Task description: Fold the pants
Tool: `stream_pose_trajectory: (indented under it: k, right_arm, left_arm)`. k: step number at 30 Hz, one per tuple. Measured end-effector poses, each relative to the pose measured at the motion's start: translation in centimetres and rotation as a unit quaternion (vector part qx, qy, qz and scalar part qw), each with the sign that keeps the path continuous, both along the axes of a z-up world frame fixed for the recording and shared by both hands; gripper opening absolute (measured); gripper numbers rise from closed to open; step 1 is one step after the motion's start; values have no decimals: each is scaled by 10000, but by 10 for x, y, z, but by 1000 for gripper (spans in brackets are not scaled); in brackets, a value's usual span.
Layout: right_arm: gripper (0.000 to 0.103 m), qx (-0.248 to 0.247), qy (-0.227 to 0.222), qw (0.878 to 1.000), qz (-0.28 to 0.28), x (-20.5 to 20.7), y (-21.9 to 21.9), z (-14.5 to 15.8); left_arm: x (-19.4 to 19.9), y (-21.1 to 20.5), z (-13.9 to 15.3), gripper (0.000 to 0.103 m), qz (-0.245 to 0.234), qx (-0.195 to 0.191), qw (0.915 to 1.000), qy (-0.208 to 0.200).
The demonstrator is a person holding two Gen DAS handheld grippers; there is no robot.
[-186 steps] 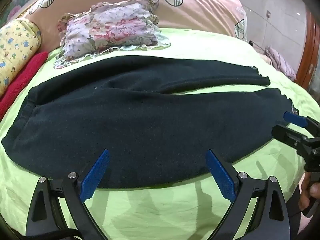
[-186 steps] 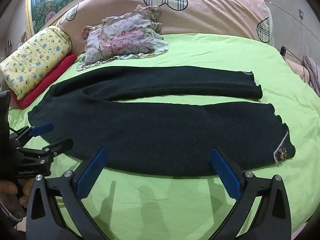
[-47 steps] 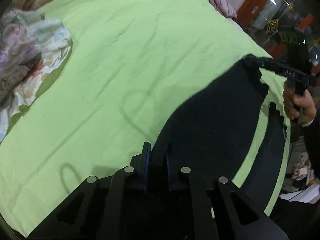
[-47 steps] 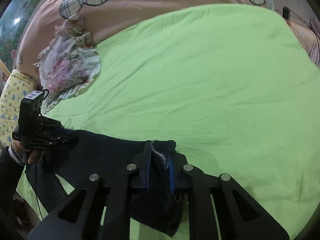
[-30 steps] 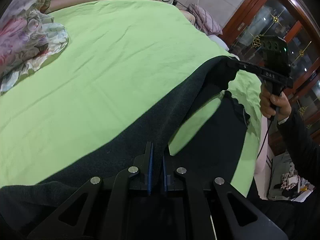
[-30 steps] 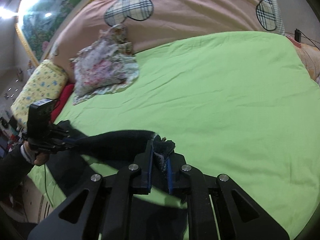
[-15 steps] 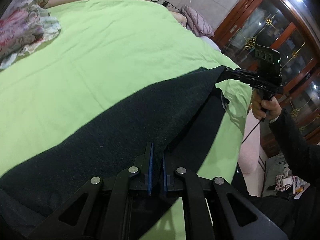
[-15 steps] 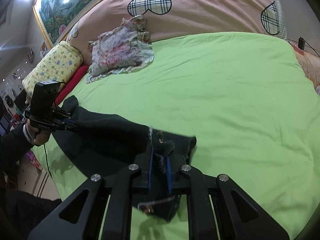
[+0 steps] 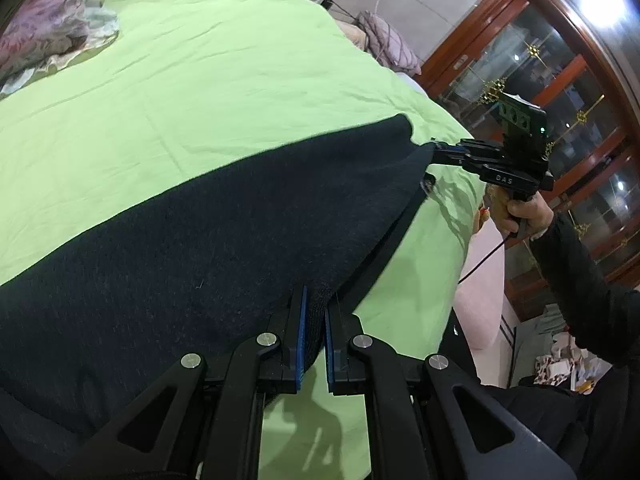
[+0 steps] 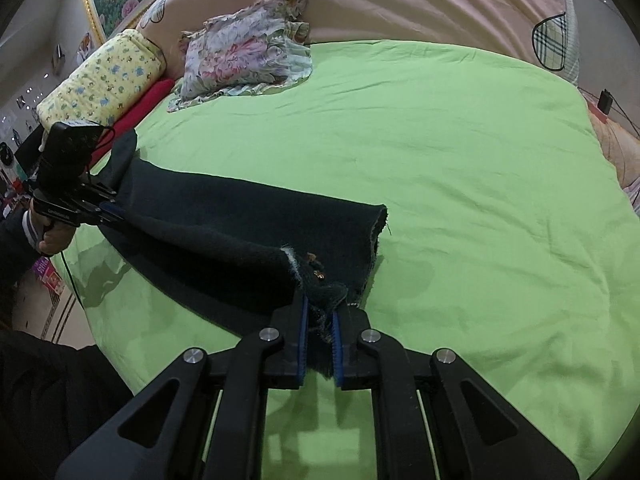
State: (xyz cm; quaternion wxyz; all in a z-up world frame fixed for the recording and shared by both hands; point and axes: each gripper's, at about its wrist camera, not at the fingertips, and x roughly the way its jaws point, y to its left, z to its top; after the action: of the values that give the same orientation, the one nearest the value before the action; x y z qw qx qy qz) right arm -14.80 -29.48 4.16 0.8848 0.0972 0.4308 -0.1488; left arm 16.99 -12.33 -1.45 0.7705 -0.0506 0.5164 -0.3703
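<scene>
Black knit pants [image 9: 192, 248] lie folded lengthwise, one leg over the other, on the green bed sheet [image 9: 200, 80]. My left gripper [image 9: 314, 320] is shut on the waist end of the pants. My right gripper [image 10: 319, 320] is shut on the hem end of the pants [image 10: 248, 240], by a small gold trim. The pants stretch between the two grippers, the far edge resting on the sheet. The right gripper shows in the left wrist view [image 9: 436, 148], and the left gripper in the right wrist view [image 10: 116, 210].
A floral cloth [image 10: 248, 56], a yellow pillow [image 10: 104, 80] and a red cloth [image 10: 148, 100] sit at the head of the bed against a pink headboard cover [image 10: 400, 0]. A wooden glass cabinet [image 9: 560, 92] stands beyond the bed's foot.
Both grippers have carried the held pants down toward the near side of the bed. The pants now lie flatter, the top leg spread over the lower one.
</scene>
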Motion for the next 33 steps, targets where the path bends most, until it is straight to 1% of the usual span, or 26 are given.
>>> stream_pose_trajectory:
  k: [2, 4, 6, 7, 8, 9, 10, 11, 12, 13, 14, 16, 18, 19, 21, 23, 26, 28, 29, 31, 33]
  right_arm:
    - [11, -61, 46, 10000, -20, -3, 1, 1]
    - [11, -83, 136, 9999, -63, -4, 2, -4]
    - [12, -190, 302, 9992, -163, -2, 1, -14]
    - [13, -144, 362, 9991, -179, -1, 1, -20]
    - [18, -104, 403, 9990, -183, 0, 2, -24]
    - [31, -146, 415, 9987, -251, -1, 2, -26]
    - [41, -169, 414, 9984, -354, -3, 3, -26]
    - [56, -156, 403, 9981, -439, -6, 4, -26]
    - [60, -162, 341, 9978, -537, -11, 5, -23]
    - [60, -148, 242, 9979, -590, -16, 7, -19]
    - [60, -121, 135, 9978, -644, -21, 8, -15]
    - [60, -80, -176, 9968, -777, -33, 13, -1]
    - [61, -21, -539, 9951, -827, -38, 19, 10]
    - [61, 47, -698, 9942, -822, -37, 22, 14]
    - [62, 130, -877, 9933, -737, -28, 31, 18]
    - [63, 221, -991, 9929, -617, -14, 38, 18]
    - [63, 572, -1167, 9910, -320, 19, 51, 12]
    - [63, 693, -1225, 9899, -166, 38, 61, 8]
    - [63, 786, -1247, 9890, -73, 47, 66, 6]
    - [63, 929, -1258, 9876, 124, 68, 79, 2]
    - [63, 1038, -1245, 9864, 288, 85, 91, -3]
  left_arm:
    - [0, -2, -2, 6, -71, 5, 10000, 4]
    - [1, -7, -12, 6, -111, 122, 9999, 15]
    - [3, -14, -25, 10, -145, 233, 9995, 154]
    - [4, -17, -30, 12, -124, 301, 9993, 174]
    - [4, -18, -32, 13, -94, 321, 9993, 149]
    - [3, -18, -32, 16, -40, 289, 9995, 94]
    - [2, -16, -31, 21, -16, 222, 9997, 83]
    - [2, -14, -29, 30, 57, 137, 9998, 104]
    - [2, -10, -28, 35, 162, 61, 9998, 132]
    - [0, -5, -27, 47, 290, 1, 9995, 116]
    - [0, -2, -26, 56, 414, -17, 9991, 78]
    - [-4, 8, -24, 57, 663, -64, 9978, -9]
    - [-8, 19, -23, 57, 951, -138, 9954, -6]
    - [-9, 26, -22, 57, 1131, -171, 9934, -14]
    - [-12, 42, -18, 57, 1503, -298, 9882, -32]
    - [-14, 58, -13, 61, 1847, -393, 9820, -72]
    - [-18, 84, -4, 63, 2328, -467, 9713, -145]
    - [-21, 103, 0, 64, 2575, -463, 9650, -168]
    - [-22, 113, 3, 66, 2734, -451, 9607, -192]
    - [-23, 134, 9, 66, 3023, -415, 9520, -254]
    - [-24, 156, 15, 71, 3308, -424, 9422, -310]
